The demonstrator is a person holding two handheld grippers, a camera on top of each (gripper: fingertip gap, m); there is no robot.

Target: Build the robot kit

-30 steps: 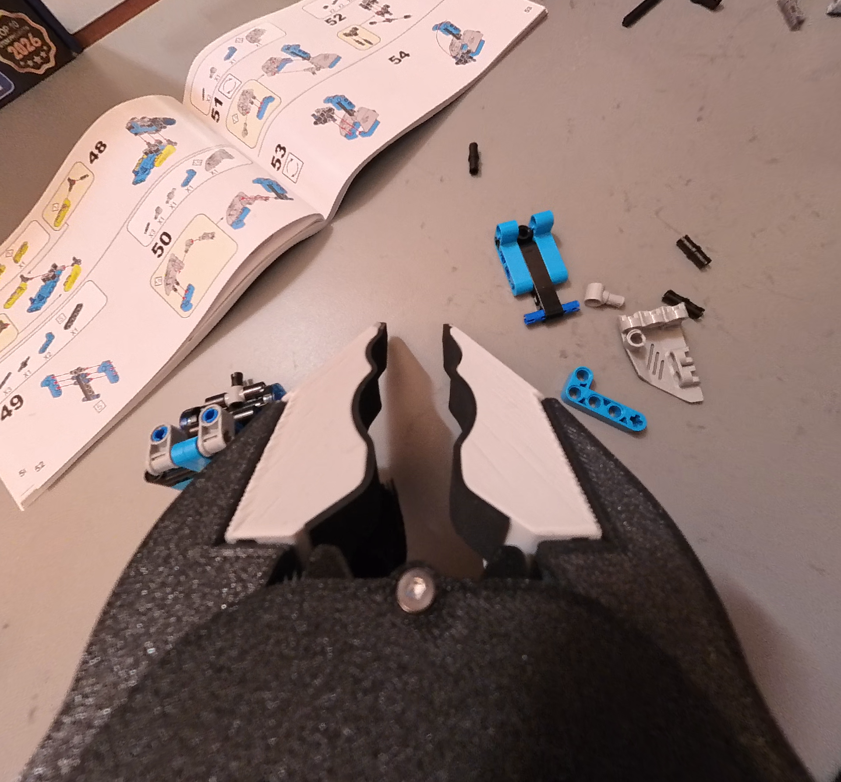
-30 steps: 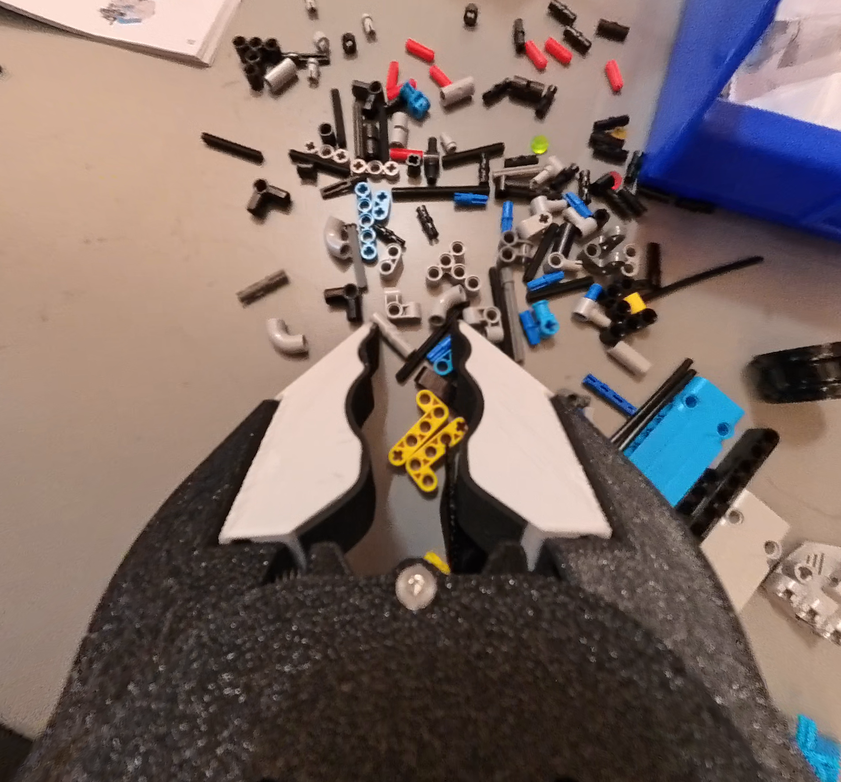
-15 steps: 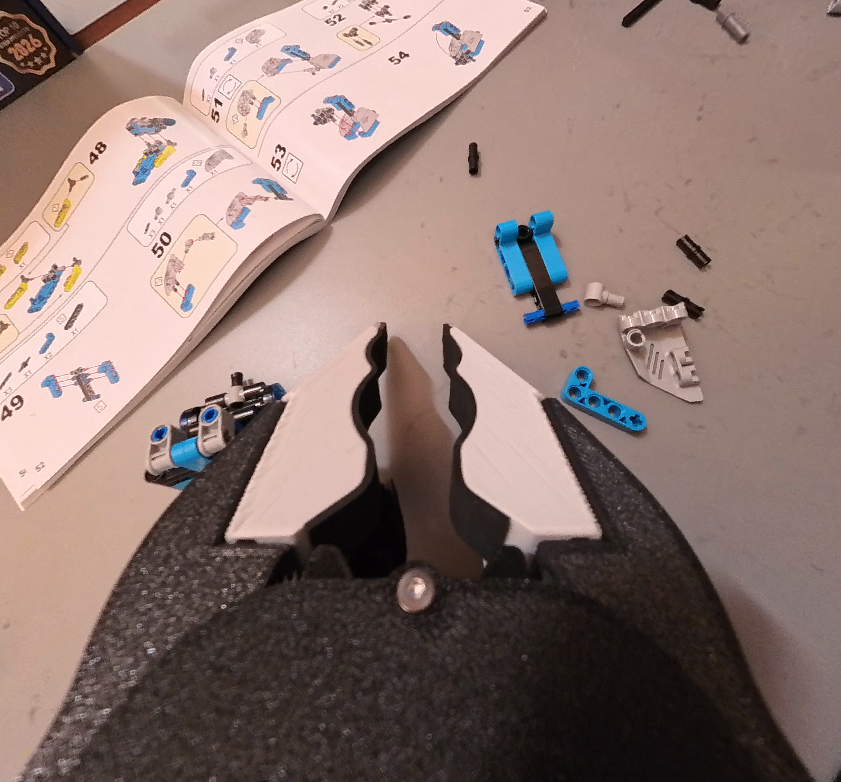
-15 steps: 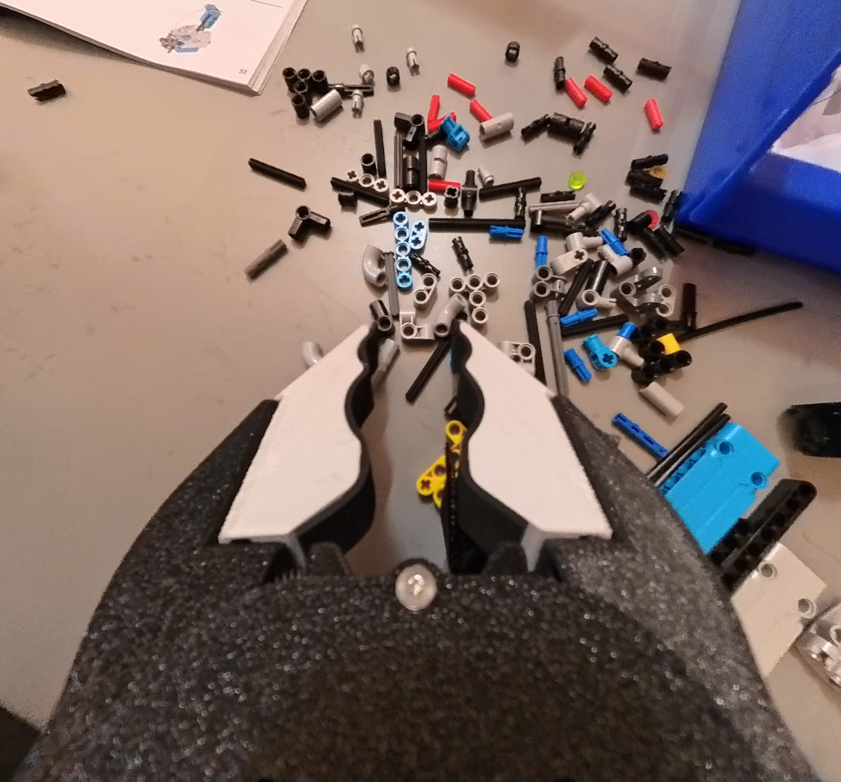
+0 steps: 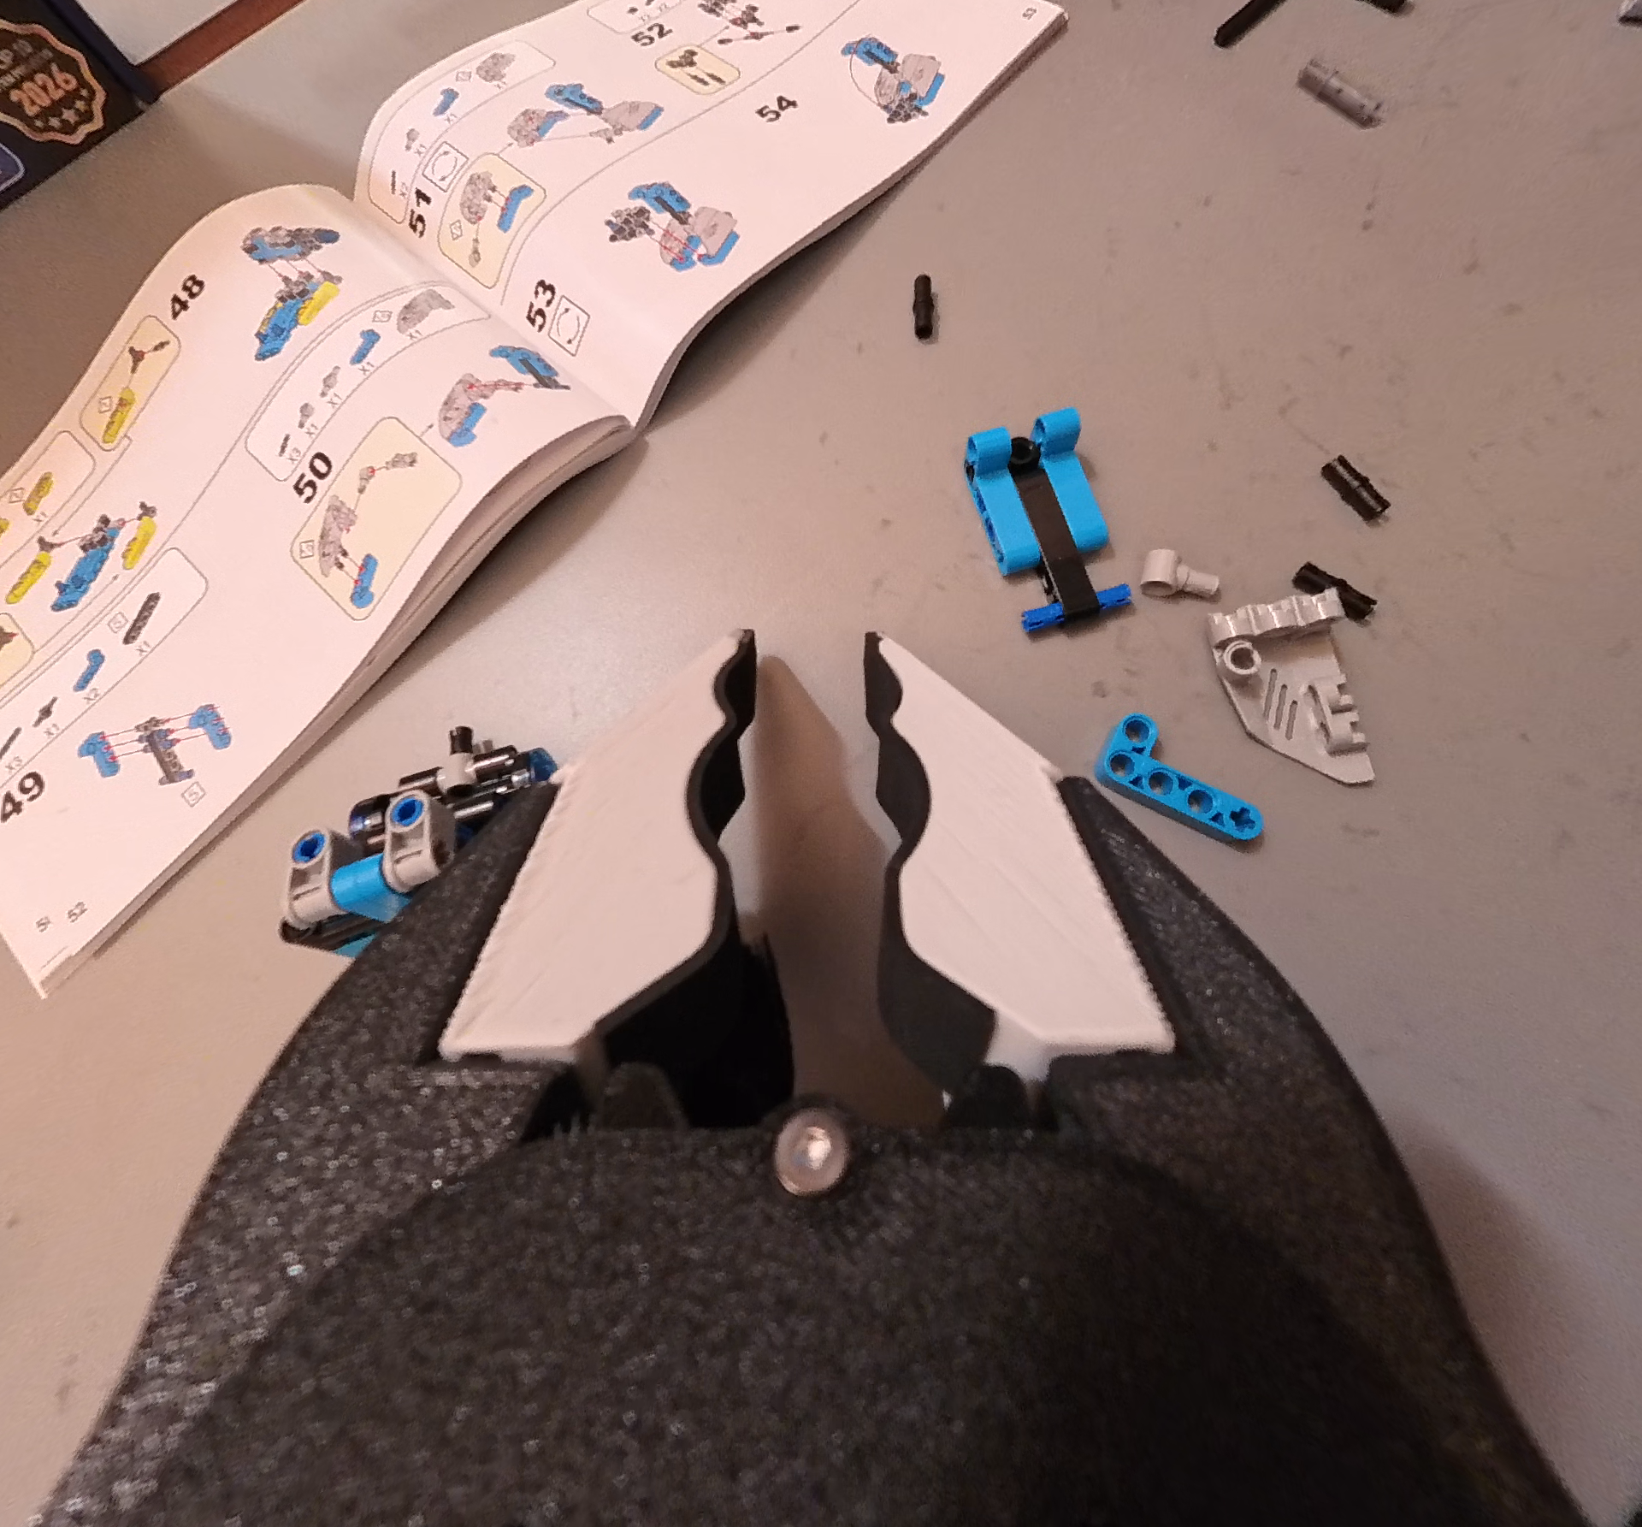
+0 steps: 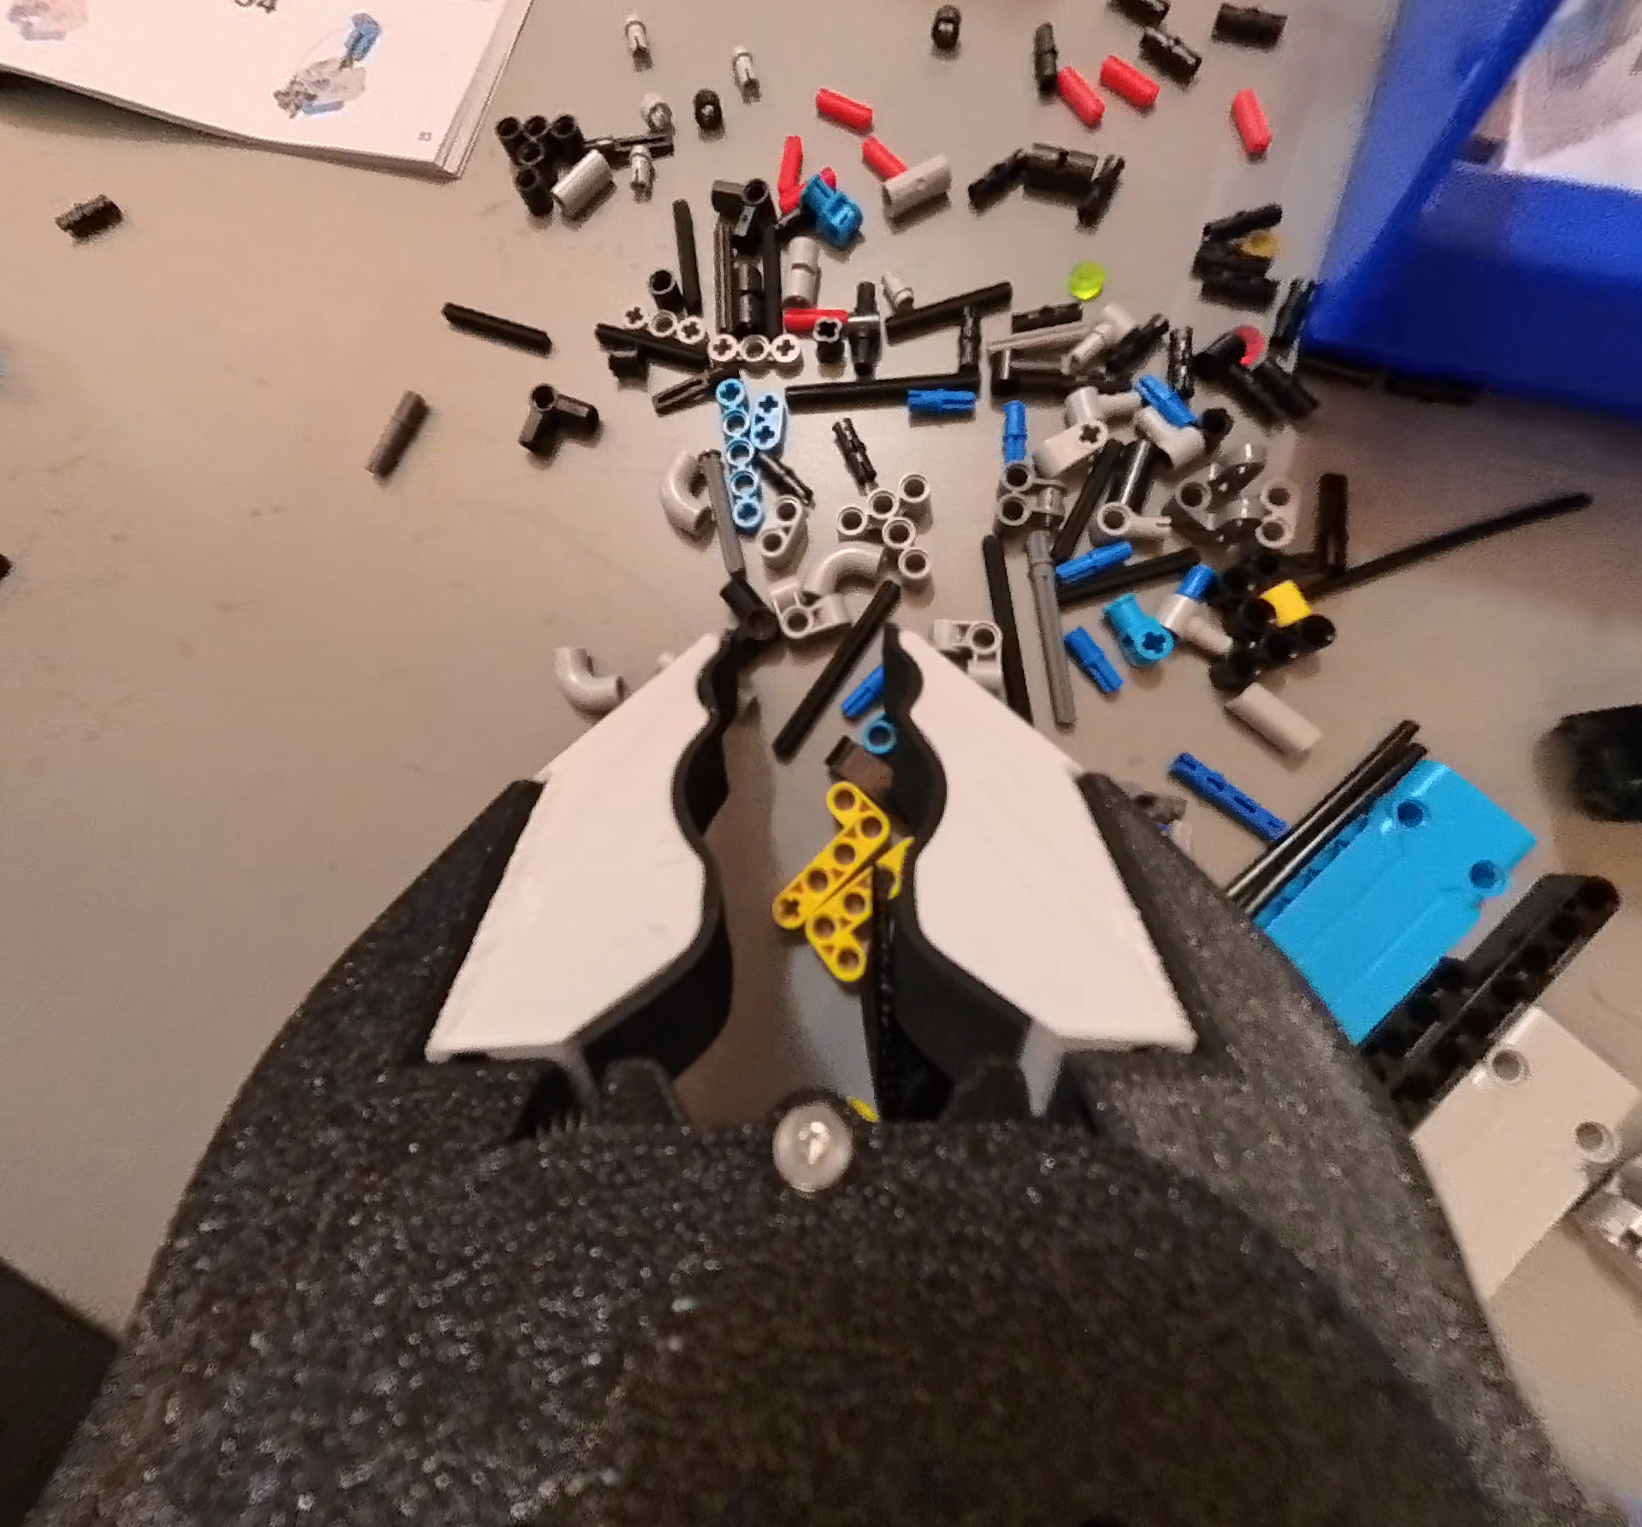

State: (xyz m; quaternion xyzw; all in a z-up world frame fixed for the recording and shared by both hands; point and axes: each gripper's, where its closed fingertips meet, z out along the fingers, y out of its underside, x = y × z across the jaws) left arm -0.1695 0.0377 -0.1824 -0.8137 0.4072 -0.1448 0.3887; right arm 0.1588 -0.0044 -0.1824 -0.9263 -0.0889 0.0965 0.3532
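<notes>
1. Two grippers hang over one grey counter (image 5: 1244, 311), scuffed and matte; of the room only a dark box corner (image 5: 44, 98) at far left and a brown strip beside it show.
2. Left gripper (image 5: 810, 649): jaws parted, nothing between them, bare counter beneath. An open instruction booklet (image 5: 426, 382) lies to the far left. A small blue-and-grey assembly (image 5: 391, 853) sits just beside the left finger, partly hidden by the gripper body.
3. To its right lie a blue-and-black sub-assembly (image 5: 1040, 507), a blue angled beam (image 5: 1173, 778) and a grey fin-shaped panel (image 5: 1288, 684), near one another but apart.
4. Right gripper (image 6: 804, 649): jaws parted and gripping nothing. A yellow angled beam (image 6: 840, 875) lies on the counter between the fingers, close to the right one; whether it touches, I cannot tell.
5. Only the right view shows the dense scatter of small black, grey, red and blue parts (image 6: 933, 418) beyond the fingertips, a blue bin (image 6: 1466, 240) at far right, and a large blue panel (image 6: 1386, 889) at near right.
6. Only the booklet's corner (image 6: 267, 18) shows there, at far left.
</notes>
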